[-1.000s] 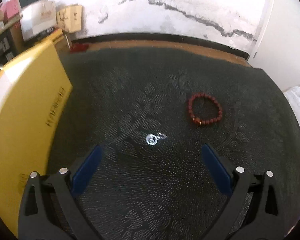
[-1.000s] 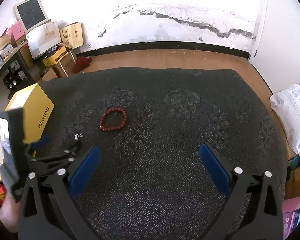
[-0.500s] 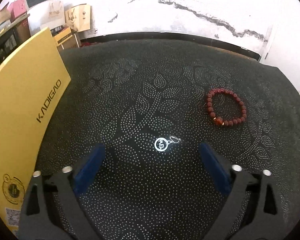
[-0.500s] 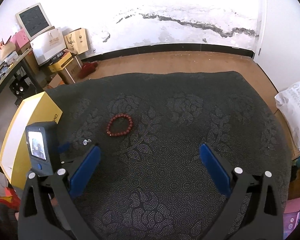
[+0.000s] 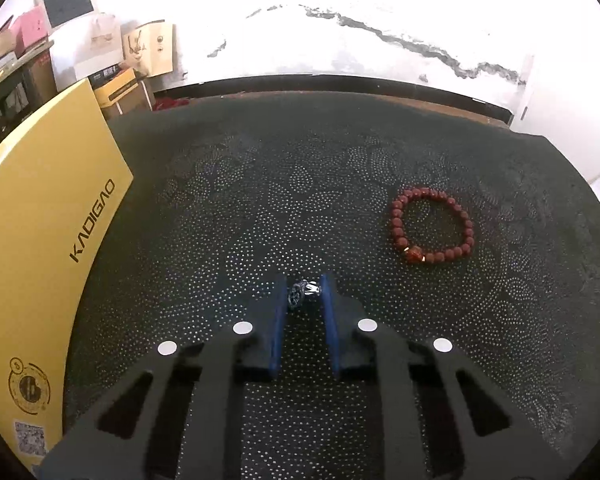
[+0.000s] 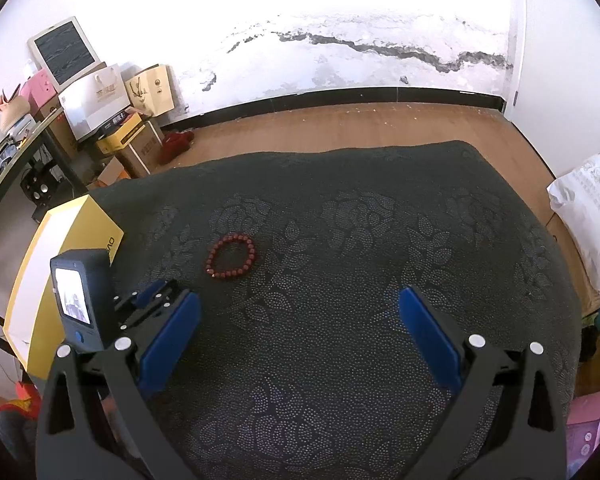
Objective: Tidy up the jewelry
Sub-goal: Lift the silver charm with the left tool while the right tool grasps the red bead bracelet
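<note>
While the desk view's clear: left gripper [image 5: 303,294] jaws closing on the small silver pendant [image 5: 305,291], pads touching it
right gripper [image 6: 298,326]: jaws wide apart, holding nothing
red bead bracelet [image 5: 432,230]: flat on the dark cloth [image 5: 300,184], near the pendant

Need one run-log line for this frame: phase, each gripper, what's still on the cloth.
phase: pendant pickup | left gripper: closing on silver pendant | right gripper: open, empty | red bead bracelet: loose on dark cloth
</note>
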`<move>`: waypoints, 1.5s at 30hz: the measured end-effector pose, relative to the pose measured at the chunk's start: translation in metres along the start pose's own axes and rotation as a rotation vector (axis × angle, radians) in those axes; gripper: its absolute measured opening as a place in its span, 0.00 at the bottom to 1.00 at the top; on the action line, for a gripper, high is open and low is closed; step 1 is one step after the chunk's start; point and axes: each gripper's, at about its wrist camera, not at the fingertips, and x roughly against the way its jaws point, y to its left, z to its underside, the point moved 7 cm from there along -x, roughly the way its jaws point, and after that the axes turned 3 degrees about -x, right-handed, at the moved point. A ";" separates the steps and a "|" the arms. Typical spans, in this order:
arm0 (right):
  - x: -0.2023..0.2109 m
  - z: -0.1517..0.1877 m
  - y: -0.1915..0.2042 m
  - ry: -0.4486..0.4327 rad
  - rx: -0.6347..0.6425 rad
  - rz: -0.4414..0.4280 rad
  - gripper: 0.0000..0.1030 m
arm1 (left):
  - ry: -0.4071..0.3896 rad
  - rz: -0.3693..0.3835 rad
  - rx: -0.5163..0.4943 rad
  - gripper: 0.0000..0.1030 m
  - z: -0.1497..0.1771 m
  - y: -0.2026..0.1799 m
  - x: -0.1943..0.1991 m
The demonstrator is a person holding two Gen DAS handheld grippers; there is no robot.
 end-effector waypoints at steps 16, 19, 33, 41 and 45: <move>-0.043 0.005 0.028 0.072 0.037 -0.007 0.94 | -0.013 0.045 0.010 0.10 -0.015 0.035 0.052; -0.055 0.006 0.039 0.090 0.052 -0.001 0.94 | -0.015 0.058 0.019 0.10 -0.020 0.051 0.069; -0.170 0.030 0.075 0.201 0.131 0.113 0.95 | -0.059 0.118 0.025 0.10 -0.023 0.077 0.119; -0.196 0.008 0.088 0.133 0.145 0.127 0.95 | -0.066 0.120 0.036 0.10 -0.022 0.093 0.127; -0.194 0.002 0.100 0.120 0.153 0.109 0.46 | -0.061 0.105 0.046 0.10 -0.021 0.104 0.126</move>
